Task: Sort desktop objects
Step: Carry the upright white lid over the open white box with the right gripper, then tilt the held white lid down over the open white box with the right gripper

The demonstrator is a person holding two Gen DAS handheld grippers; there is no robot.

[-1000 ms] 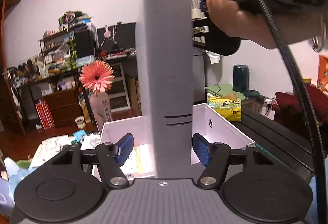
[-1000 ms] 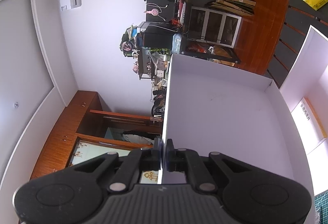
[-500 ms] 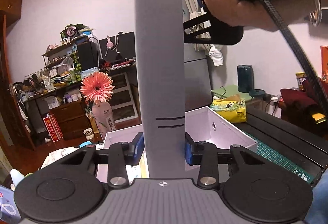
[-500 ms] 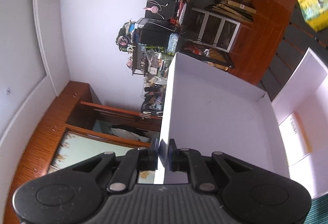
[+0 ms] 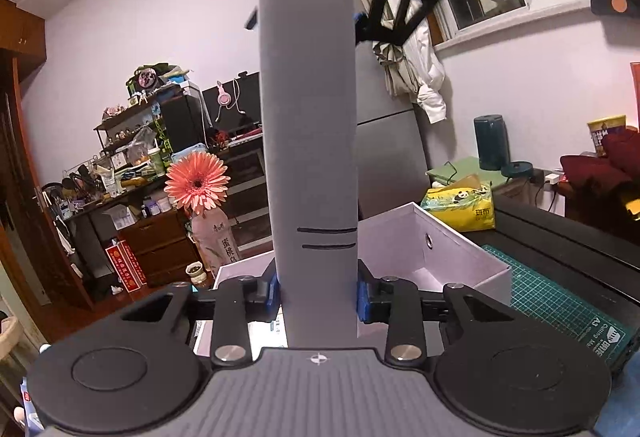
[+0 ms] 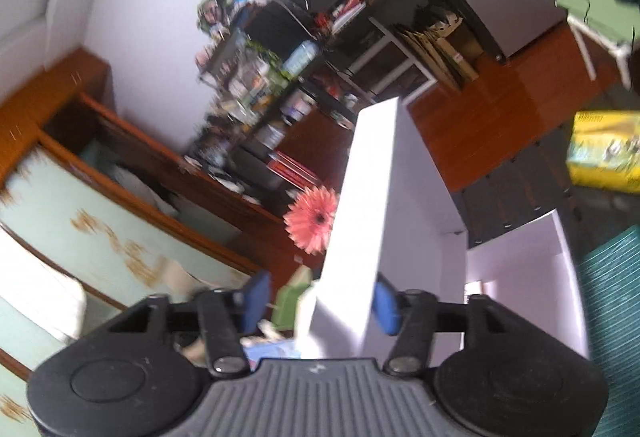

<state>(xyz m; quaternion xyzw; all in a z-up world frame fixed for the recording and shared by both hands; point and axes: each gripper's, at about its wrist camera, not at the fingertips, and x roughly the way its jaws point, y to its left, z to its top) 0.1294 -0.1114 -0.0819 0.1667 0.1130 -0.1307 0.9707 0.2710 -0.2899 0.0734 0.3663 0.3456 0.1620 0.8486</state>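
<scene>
Left gripper [image 5: 318, 295]: clamped on the upright grey lid [image 5: 308, 117], low on its edge.
Right gripper [image 6: 320, 301]: jaws opening, astride the lid's top edge.
White box [image 5: 460, 257]: open, behind, on the counter [image 5: 560, 233].

Black hand-held gripper [image 5: 318, 293], blue pads [image 5: 273, 293], ribbed grey housing, silver screws.
</scene>
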